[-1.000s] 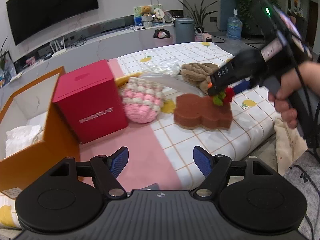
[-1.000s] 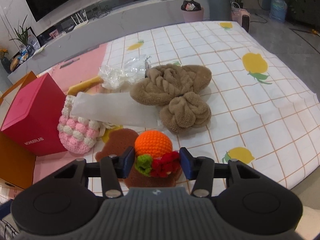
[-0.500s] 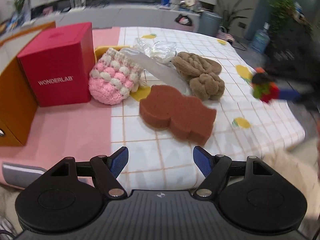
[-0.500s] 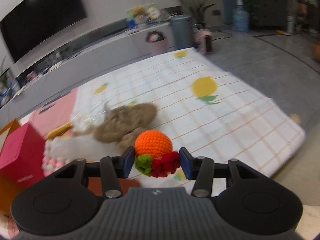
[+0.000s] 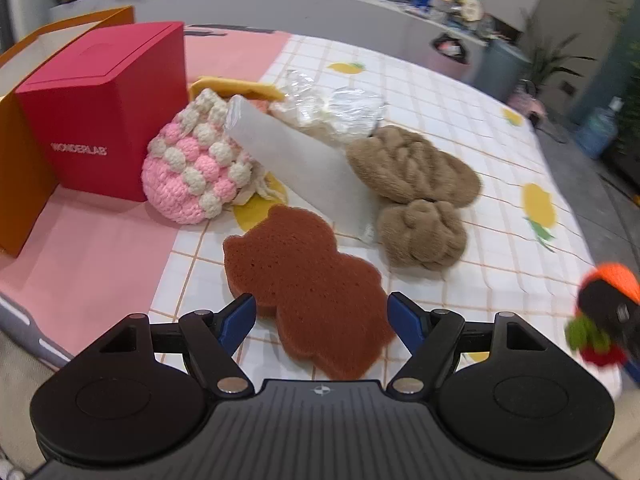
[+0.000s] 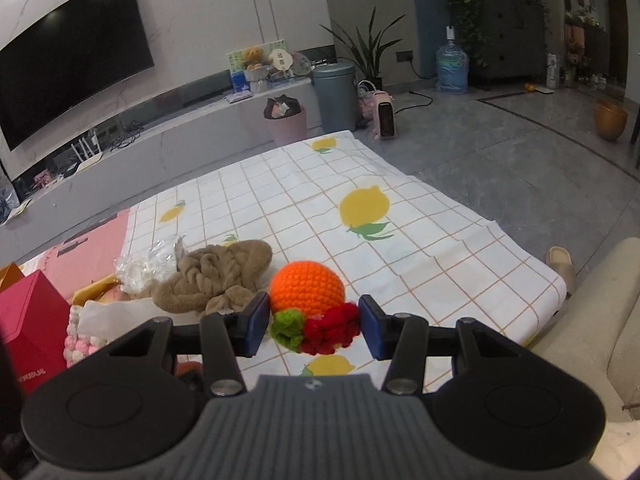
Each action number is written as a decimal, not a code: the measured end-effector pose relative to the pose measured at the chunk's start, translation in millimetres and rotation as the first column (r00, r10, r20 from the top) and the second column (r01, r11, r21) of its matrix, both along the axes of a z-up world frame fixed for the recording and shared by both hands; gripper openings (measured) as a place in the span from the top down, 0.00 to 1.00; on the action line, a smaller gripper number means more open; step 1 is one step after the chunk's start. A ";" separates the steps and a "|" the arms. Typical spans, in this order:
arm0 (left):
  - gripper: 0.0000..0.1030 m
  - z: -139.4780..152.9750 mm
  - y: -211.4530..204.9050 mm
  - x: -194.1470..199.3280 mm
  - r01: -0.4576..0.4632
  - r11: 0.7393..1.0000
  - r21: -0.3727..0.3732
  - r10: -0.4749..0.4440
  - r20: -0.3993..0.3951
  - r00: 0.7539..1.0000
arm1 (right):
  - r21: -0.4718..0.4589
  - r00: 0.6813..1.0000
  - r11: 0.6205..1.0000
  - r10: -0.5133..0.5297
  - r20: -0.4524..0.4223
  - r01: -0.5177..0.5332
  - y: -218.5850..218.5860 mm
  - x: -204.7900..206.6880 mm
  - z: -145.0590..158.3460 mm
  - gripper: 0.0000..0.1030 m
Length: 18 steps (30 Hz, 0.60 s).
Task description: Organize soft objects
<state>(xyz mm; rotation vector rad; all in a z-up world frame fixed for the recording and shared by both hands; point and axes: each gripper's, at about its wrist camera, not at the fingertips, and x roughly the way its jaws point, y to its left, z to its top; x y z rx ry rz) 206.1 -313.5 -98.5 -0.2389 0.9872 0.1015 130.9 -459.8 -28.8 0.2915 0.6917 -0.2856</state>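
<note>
Between the 2 blue pads of the left gripper (image 5: 321, 320), set wide apart with nothing clamped: the near lobe of the brown sponge (image 5: 308, 286), flat on the checked cloth (image 5: 492, 240). Probably very light and springy, porous and far from slippery, likely to squash and bend rather than break; best taken across the narrow waist or by 1 lobe at its edge, pads low to the cloth.

Off to the right of that tool, blurred at the frame edge: the crochet orange (image 5: 608, 300), pinched in the right gripper (image 6: 314, 323), pads closed on its green and red trim, the ball itself bulging ahead of them. Light, yielding yarn; grip on the trim looks shallow, so a slip seems possible.

Further ahead and left: pink and cream crochet pouch (image 5: 192, 176), touching the red box (image 5: 100, 108); soft, light, easy to pinch at any bobble or the rim.

Ahead, centre: translucent white sleeve (image 5: 304, 168) lying over the pouch toward the sponge; thin and probably slick.

Ahead and right: 2 tan plush twists (image 5: 416, 192), just beside each other; fluffy, compressible, best held at a knot.

Furthest: crumpled clear plastic (image 5: 336, 108), crinkly and slippery.
</note>
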 end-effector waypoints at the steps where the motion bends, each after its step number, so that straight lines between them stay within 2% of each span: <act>1: 0.15 -2.8 -3.4 3.7 -0.020 0.999 0.030 0.020 -0.014 1.000 | -0.001 1.000 1.000 0.003 -0.008 -0.003 0.8 1.3 -1.2 0.53; 3: 0.15 -6.9 -7.6 10.9 -0.054 0.997 0.060 0.056 -0.045 0.997 | -0.002 1.000 1.000 0.004 -0.015 -0.004 1.0 2.9 -3.1 0.53; 6: 0.15 -7.0 -7.3 17.0 -0.083 0.997 0.007 0.083 -0.041 0.996 | 0.009 1.000 1.000 0.000 -0.015 0.000 -0.2 3.0 -3.9 0.53; 10: 0.12 -12.1 -9.1 21.8 -0.085 0.996 0.017 0.086 -0.046 0.995 | 0.002 0.999 1.000 0.032 -0.037 -0.032 4.5 7.5 -7.2 0.53; 12: 0.21 -13.2 -4.2 16.9 -0.057 0.998 -0.011 0.057 -0.023 0.998 | 0.015 0.998 0.999 0.047 -0.042 -0.046 6.1 9.7 -9.6 0.53; 14: 0.25 -13.5 0.8 11.0 0.015 1.000 -0.018 -0.015 0.005 1.000 | 0.020 0.998 0.998 0.052 -0.046 -0.051 6.9 10.9 -10.9 0.53; 15: 0.28 -13.8 4.0 7.7 0.083 0.996 -0.006 -0.083 0.018 0.996 | 0.020 0.997 0.998 0.053 -0.049 -0.052 7.3 11.3 -11.4 0.53; 16: 0.31 -12.9 7.7 4.1 0.167 0.986 0.011 -0.167 0.026 0.986 | 0.021 0.997 0.998 0.053 -0.051 -0.052 7.4 11.1 -11.9 0.53; 17: 0.41 -11.3 12.6 -0.5 0.239 0.971 0.025 -0.240 0.031 0.970 | 0.024 0.997 0.998 0.052 -0.051 -0.051 7.1 10.6 -12.1 0.53; 18: 0.46 -8.8 18.7 -5.1 0.310 0.950 0.036 -0.311 0.036 0.950 | 0.026 0.997 0.998 0.051 -0.051 -0.050 6.8 10.2 -12.5 0.53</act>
